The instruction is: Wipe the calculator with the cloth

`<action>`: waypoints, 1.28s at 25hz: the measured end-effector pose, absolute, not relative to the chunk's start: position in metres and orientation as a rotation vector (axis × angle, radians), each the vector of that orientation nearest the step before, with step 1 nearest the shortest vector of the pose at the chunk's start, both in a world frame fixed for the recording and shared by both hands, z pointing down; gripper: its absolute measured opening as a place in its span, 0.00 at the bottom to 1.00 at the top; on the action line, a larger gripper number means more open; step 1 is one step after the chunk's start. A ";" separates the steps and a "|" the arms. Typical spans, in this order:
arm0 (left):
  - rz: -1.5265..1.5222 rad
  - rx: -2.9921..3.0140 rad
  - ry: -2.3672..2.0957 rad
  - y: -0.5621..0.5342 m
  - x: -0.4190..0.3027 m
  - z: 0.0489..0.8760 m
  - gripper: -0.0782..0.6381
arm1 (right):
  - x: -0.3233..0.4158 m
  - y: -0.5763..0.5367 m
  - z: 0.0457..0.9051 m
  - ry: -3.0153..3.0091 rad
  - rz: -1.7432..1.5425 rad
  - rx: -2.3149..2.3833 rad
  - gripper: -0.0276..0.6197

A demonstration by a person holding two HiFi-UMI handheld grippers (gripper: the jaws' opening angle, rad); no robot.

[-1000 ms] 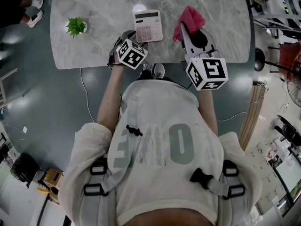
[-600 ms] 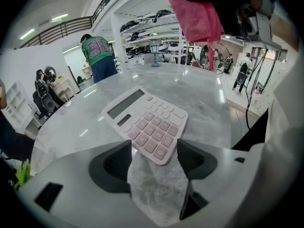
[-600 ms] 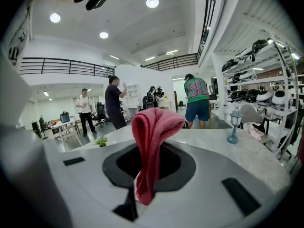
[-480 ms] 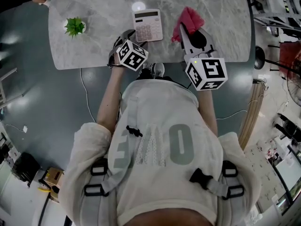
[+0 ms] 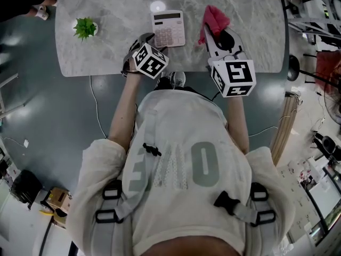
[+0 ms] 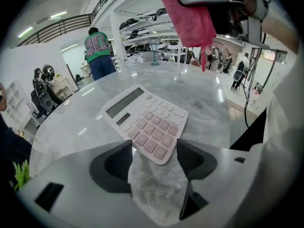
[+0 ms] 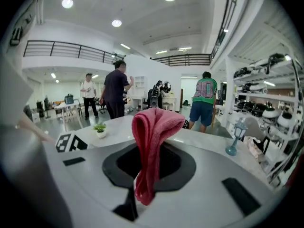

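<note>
The calculator (image 5: 169, 29) is a pale pinkish-white one with a grey display strip along its far end and rows of light pink keys below. It lies flat on the marble table (image 5: 106, 52), near the middle, slightly skewed so that one corner points back toward the person.

The left gripper (image 5: 146, 40) is at that near left corner, tilted down at the tabletop. Its jaws are spread wide, and in the left gripper view the corner of the calculator (image 6: 145, 122) sits between the two tips, one tip just beside each edge.

The cloth (image 5: 214, 20) is a deep pink towel, folded over on itself. The right gripper (image 5: 212, 35) has its jaws pressed together on it; in the right gripper view the cloth (image 7: 151, 146) bulges up over the tips and hangs down in a narrow tail. It is held up off the table, to the right of the calculator and apart from it, no part of it touching the keys.

Compared with a second ago, the calculator and the left gripper are where they were. The right gripper has rolled a little, so its marker cube (image 5: 233, 77) shows a more square face, and the cloth now hangs as a tighter bunch, a touch farther up the table. A small green plant (image 5: 85, 29) stands far off on the left.
</note>
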State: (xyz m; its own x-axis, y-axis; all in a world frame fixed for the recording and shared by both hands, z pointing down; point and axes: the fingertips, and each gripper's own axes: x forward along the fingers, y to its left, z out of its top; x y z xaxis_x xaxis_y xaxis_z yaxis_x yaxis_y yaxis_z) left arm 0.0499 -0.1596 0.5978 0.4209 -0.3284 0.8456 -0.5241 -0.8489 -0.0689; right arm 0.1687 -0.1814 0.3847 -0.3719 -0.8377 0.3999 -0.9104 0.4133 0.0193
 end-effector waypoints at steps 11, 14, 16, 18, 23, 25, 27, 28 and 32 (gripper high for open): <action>1.377 2.483 -0.741 -0.159 0.049 0.597 0.52 | 0.150 -0.230 0.463 -1.844 -0.452 0.760 0.13; 1.372 2.482 -0.741 -0.158 0.049 0.597 0.52 | 0.143 -0.242 0.488 -1.749 -0.518 0.651 0.13; 1.369 2.484 -0.741 -0.159 0.049 0.597 0.52 | 0.139 -0.250 0.504 -1.706 -0.521 0.614 0.13; 1.364 2.487 -0.741 -0.160 0.049 0.596 0.52 | 0.135 -0.253 0.520 -1.676 -0.508 0.586 0.13; 1.341 2.502 -0.731 -0.159 0.049 0.597 0.52 | 0.128 -0.252 0.548 -1.639 -0.480 0.530 0.13; 1.336 2.509 -0.724 -0.159 0.048 0.598 0.52 | 0.127 -0.253 0.556 -1.616 -0.491 0.505 0.13; 1.335 2.514 -0.719 -0.160 0.047 0.599 0.52 | 0.126 -0.255 0.562 -1.598 -0.489 0.489 0.13; 1.335 2.515 -0.717 -0.160 0.047 0.599 0.52 | 0.125 -0.255 0.564 -1.594 -0.483 0.487 0.13; 1.337 2.517 -0.712 -0.161 0.046 0.599 0.52 | 0.124 -0.256 0.566 -1.585 -0.471 0.474 0.13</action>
State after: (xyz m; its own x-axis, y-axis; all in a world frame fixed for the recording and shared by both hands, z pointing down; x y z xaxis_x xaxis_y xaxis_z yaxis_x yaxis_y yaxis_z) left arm 0.0458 -0.1606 0.5994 0.4741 -0.3188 0.8207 -0.5030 -0.8631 -0.0446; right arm 0.1236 -0.2560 0.5665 -0.0612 -0.5622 0.8248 -0.0207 0.8269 0.5620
